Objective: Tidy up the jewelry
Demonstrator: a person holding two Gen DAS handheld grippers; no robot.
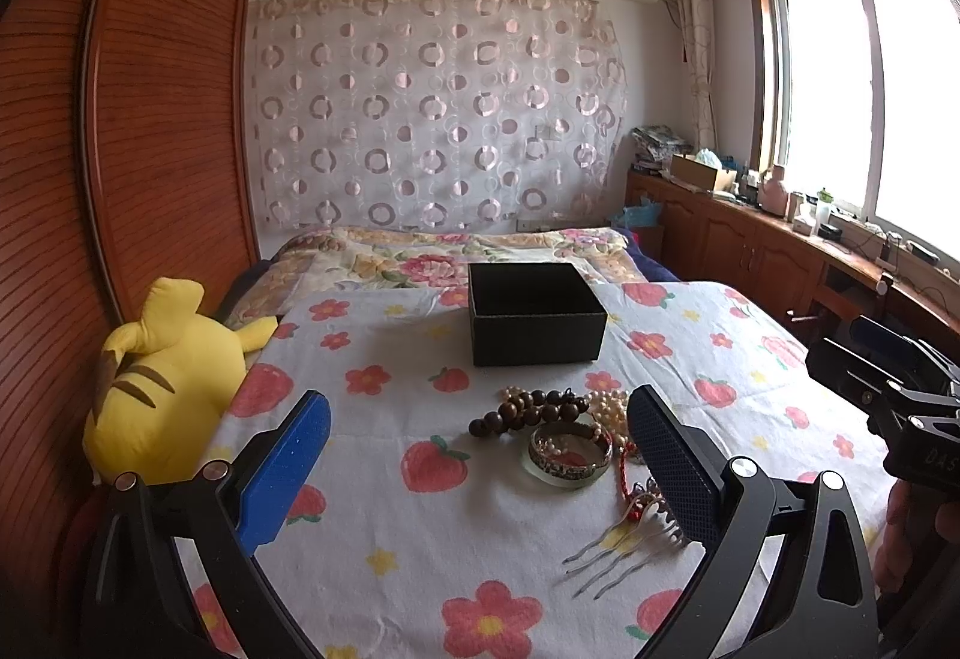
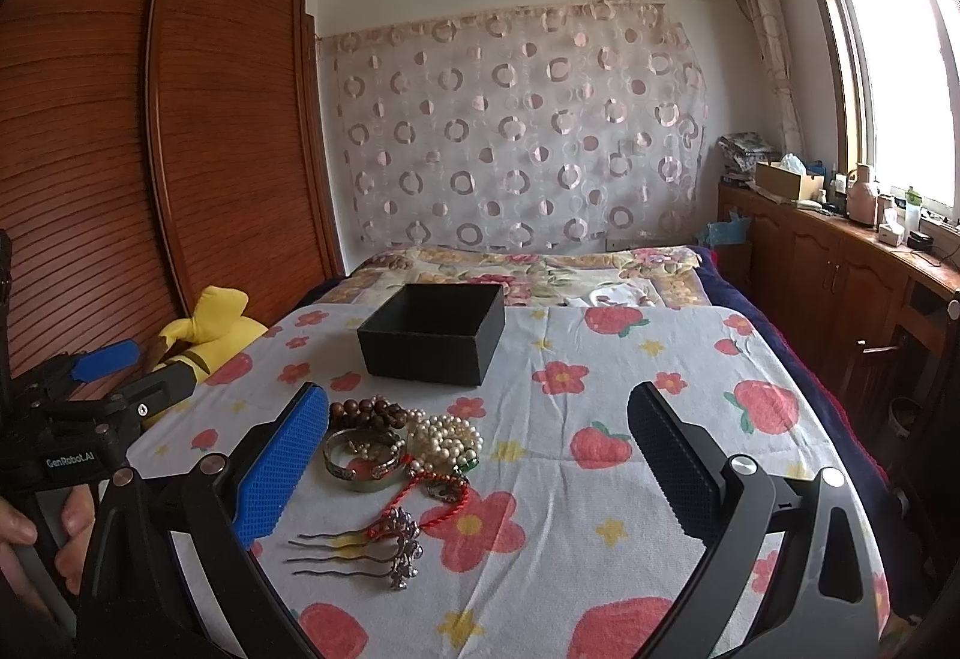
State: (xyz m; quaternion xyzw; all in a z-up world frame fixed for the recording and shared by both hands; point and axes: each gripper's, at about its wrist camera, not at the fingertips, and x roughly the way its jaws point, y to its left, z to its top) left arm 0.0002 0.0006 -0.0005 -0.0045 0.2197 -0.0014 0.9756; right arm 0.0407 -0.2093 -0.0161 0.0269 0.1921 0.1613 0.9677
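Both grippers are hovering low over the bed, and both are standing wide apart with nothing between the fingers. The left gripper [image 1: 480, 473] is framing the jewelry from bottom centre of its view; the right gripper [image 2: 477, 467] is doing the same in its own.

Nearest, at lower centre, the hair comb [image 2: 366, 548] is lying flat, prongs pointing left in the right view. Just above it, the red cord [image 2: 420, 497] is running across toward the bangle [image 2: 363, 458], and beside that the pearls [image 2: 447, 440] are sitting in a heap. Behind those, the wooden beads [image 2: 363, 413] are touching the pile. Further up the frame, the black box [image 2: 435, 332] is sitting open and well apart from the jewelry.

Nothing looks boxed yet. The risk here, to my eye, is the tangle: the cord appears to be running in among the pearls and the bangle, so lifting one piece could drag the others along or scatter them. The sheet [image 2: 600, 509] is soft too, so a low pinch could snag cloth.
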